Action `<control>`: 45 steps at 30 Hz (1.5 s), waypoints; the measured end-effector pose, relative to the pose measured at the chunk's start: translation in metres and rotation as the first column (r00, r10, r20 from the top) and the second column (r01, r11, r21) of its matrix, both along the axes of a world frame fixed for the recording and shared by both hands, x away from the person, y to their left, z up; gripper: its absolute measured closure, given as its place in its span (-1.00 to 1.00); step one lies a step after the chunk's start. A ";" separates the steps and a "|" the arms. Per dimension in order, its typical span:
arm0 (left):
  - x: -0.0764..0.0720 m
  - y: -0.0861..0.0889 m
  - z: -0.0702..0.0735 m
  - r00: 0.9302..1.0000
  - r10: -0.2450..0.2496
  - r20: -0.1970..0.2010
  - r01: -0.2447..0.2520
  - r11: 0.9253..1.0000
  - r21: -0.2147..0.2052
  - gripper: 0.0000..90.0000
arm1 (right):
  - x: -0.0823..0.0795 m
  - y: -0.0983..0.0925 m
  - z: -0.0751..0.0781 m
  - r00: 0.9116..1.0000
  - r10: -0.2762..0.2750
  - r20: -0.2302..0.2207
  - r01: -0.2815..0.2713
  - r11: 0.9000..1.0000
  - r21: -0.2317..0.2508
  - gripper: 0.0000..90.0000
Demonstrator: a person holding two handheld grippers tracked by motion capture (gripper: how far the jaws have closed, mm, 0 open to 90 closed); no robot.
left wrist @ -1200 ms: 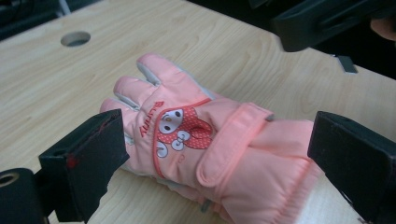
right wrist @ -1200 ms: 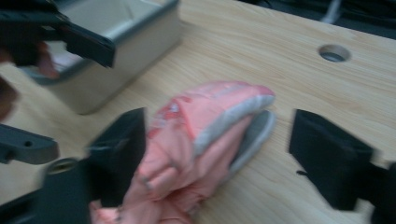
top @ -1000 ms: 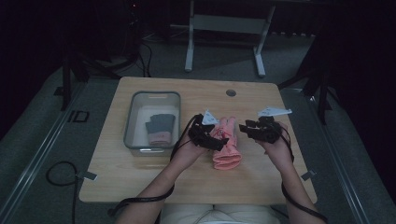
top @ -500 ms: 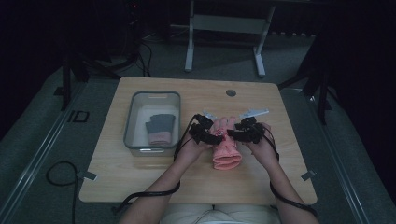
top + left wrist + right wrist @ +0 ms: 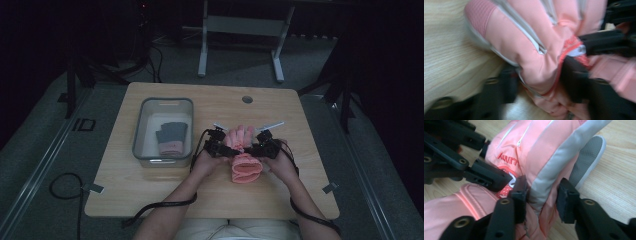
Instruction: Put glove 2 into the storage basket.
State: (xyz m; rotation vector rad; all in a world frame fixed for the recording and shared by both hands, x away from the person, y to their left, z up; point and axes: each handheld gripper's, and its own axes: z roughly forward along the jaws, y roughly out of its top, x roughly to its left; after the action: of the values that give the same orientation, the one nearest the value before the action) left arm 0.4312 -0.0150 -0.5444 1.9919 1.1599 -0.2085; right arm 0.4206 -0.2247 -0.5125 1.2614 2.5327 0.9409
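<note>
A pink glove (image 5: 245,167) with grey trim lies mid-table, its fingers (image 5: 241,135) raised between my two grippers. My left gripper (image 5: 223,146) has just been closing, and in the left gripper view its jaws (image 5: 540,82) pinch the bunched pink fabric (image 5: 524,42) from both sides. My right gripper (image 5: 256,147) has just been closing as well. Its pads (image 5: 542,195) press the glove's grey-edged side (image 5: 554,160). The two grippers meet at the glove, and the left one's black jaw (image 5: 486,177) crosses the right gripper view.
A clear plastic bin (image 5: 140,130) stands left of the grippers, with a dark grey glove with a pink cuff (image 5: 172,138) lying in it. A round cable hole (image 5: 247,99) sits near the table's far edge. Cables trail from both grippers toward the front edge.
Both grippers came down and inward onto the pink glove, the right one shifting left. Their jaws closed on it, and the glove's fingers now stand up between them.
</note>
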 end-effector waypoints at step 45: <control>-0.017 0.069 0.141 0.979 -0.005 0.205 -0.017 0.994 0.105 0.62 | -0.015 0.063 0.111 0.972 0.039 0.230 -0.063 0.993 0.099 0.60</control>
State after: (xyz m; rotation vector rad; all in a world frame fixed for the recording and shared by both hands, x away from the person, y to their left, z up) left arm 0.4138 0.0538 -0.4029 2.0478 1.0634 0.0636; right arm 0.4055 -0.1621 -0.4019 1.0497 2.3749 1.1722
